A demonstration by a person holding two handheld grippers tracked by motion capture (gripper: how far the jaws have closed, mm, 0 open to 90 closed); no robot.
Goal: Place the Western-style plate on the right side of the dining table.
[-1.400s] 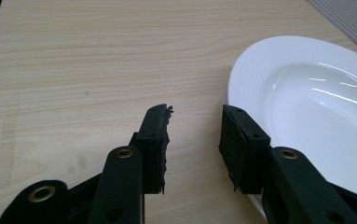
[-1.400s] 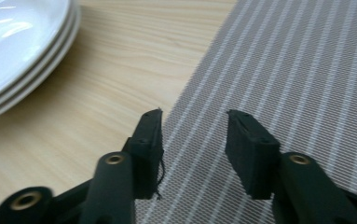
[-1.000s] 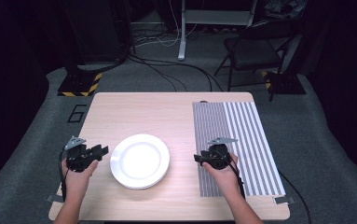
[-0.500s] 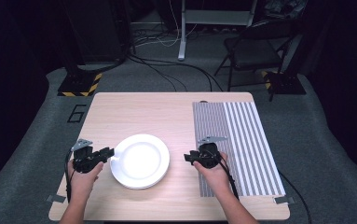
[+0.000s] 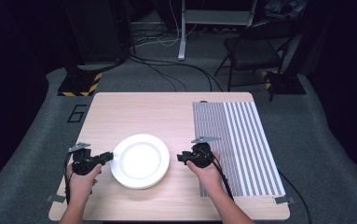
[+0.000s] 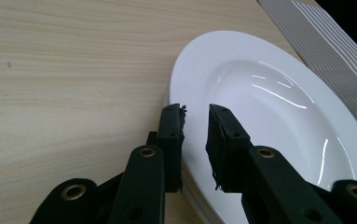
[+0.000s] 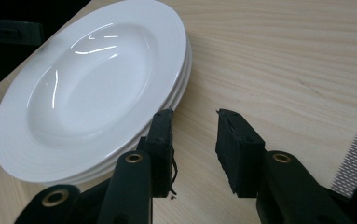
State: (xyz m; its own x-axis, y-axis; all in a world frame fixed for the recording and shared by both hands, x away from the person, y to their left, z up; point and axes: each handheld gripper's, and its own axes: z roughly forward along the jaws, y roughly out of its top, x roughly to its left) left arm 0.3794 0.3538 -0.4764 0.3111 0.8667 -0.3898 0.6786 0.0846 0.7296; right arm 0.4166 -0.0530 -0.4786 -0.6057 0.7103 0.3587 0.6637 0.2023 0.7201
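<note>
- High view: a stack of white plates (image 5: 140,161) sits on the near half of the wooden table (image 5: 157,112), left of a striped mat (image 5: 239,140). The left gripper (image 5: 107,157) reaches the stack's left rim; the right gripper (image 5: 181,157) waits near the right rim, just off it. The plates are likely stiff, glazed, fairly heavy as a stack, and breakable if knocked or dropped.
- Left gripper view: the left gripper (image 6: 195,122) stands released, its jaws parted a little, seemingly astride the rim of the top plate (image 6: 264,107), one jaw outside, one over the rim; contact cannot be told. The glaze shines with light streaks, so it is probably slippery; the flat rim looks the best place to pinch.
- Right gripper view: the right gripper (image 7: 194,125) is released, jaws apart over bare wood beside the stack (image 7: 92,79). At least three rims show, neatly nested, with faint rings on the top rim and a deep bowl.
</note>
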